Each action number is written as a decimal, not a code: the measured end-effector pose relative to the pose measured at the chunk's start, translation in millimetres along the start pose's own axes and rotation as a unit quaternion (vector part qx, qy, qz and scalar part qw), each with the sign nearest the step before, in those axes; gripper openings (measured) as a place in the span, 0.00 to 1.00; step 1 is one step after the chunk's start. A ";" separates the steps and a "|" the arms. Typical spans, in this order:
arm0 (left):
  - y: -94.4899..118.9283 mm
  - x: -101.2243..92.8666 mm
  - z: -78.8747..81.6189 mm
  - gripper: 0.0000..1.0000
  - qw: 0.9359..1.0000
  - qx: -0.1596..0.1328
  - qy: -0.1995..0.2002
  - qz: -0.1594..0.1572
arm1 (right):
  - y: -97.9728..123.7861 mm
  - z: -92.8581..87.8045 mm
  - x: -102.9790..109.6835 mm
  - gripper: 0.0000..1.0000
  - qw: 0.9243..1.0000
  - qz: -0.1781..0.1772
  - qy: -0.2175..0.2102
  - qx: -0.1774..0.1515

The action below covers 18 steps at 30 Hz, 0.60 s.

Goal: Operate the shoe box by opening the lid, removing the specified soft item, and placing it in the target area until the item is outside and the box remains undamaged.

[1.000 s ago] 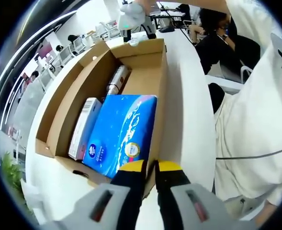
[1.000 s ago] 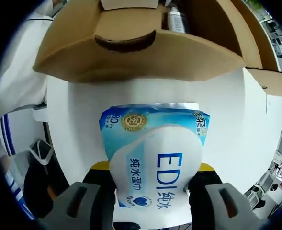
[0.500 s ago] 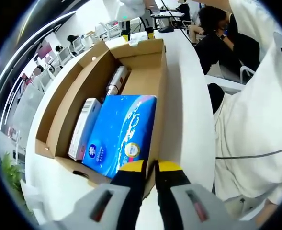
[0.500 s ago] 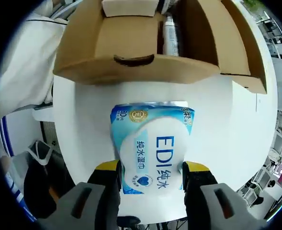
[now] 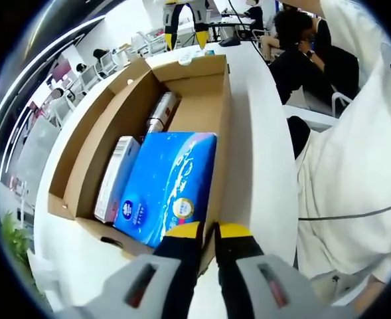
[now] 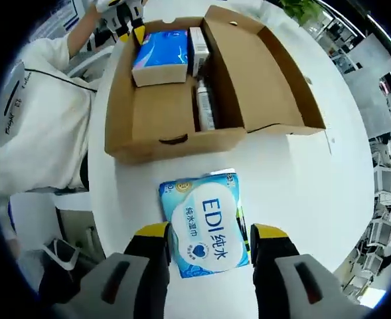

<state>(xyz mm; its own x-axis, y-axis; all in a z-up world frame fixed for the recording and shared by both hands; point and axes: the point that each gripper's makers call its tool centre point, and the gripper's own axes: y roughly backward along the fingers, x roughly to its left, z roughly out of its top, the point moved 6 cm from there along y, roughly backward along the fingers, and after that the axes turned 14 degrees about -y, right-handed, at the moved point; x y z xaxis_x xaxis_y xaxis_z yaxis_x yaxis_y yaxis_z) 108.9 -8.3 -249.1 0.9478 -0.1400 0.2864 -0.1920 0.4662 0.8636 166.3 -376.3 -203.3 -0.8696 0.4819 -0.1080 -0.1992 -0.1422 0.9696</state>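
Released since a second ago, the wipes pack (image 6: 204,230) now lies flat on the white table (image 6: 295,173) just outside the shoe box (image 6: 248,73); my right gripper (image 6: 208,242) has pulled back above it, jaws spread and empty. I keep my left gripper (image 5: 208,234) pinched on the box's near wall to steady it, beside the blue tissue pack (image 5: 165,183) inside.

white table (image 6: 328,179), office chairs (image 5: 109,61)
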 end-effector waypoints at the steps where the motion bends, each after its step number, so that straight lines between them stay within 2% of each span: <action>1: 0.0 0.0 0.0 0.08 1.000 0.000 0.000 0.000 | -0.7 0.9 -1.0 0.47 1.000 -0.003 -0.005 -0.005; 4: 0.1 -0.2 -0.2 0.08 1.000 -0.001 0.001 0.000 | -1.8 0.2 -1.1 0.44 1.000 -0.007 -0.011 -0.018; 11: -0.1 0.1 -0.5 0.08 1.000 -0.001 0.002 -0.001 | -6.6 6.5 4.9 0.44 0.996 0.000 -0.031 -0.082; 12: -0.1 0.4 -0.6 0.08 1.000 -0.002 0.004 -0.002 | -6.1 10.6 6.0 0.44 0.993 0.010 -0.036 -0.110; 14: -0.3 0.7 -0.6 0.08 1.000 -0.002 0.006 -0.004 | -4.2 13.6 6.4 0.44 0.990 0.018 -0.051 -0.132; 15: -0.3 0.7 -0.6 0.08 1.000 -0.002 0.005 -0.004 | -1.4 15.6 3.6 0.44 0.986 0.013 -0.078 -0.149; 16: -0.3 0.6 -0.5 0.08 1.000 -0.002 0.006 -0.005 | 0.5 16.3 2.5 0.44 0.985 0.012 -0.081 -0.154; 18: -0.4 0.4 -0.5 0.08 1.000 -0.002 0.006 -0.005 | 6.3 21.0 4.0 0.44 0.979 0.018 -0.084 -0.187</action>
<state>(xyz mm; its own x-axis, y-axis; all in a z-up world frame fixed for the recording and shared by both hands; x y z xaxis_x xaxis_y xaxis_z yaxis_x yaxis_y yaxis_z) 109.5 -8.1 -249.5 0.9528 -0.1341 0.2724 -0.1812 0.4687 0.8646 171.0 -357.1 -193.0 -0.7994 0.6008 -0.0065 -0.3477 -0.4538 0.8204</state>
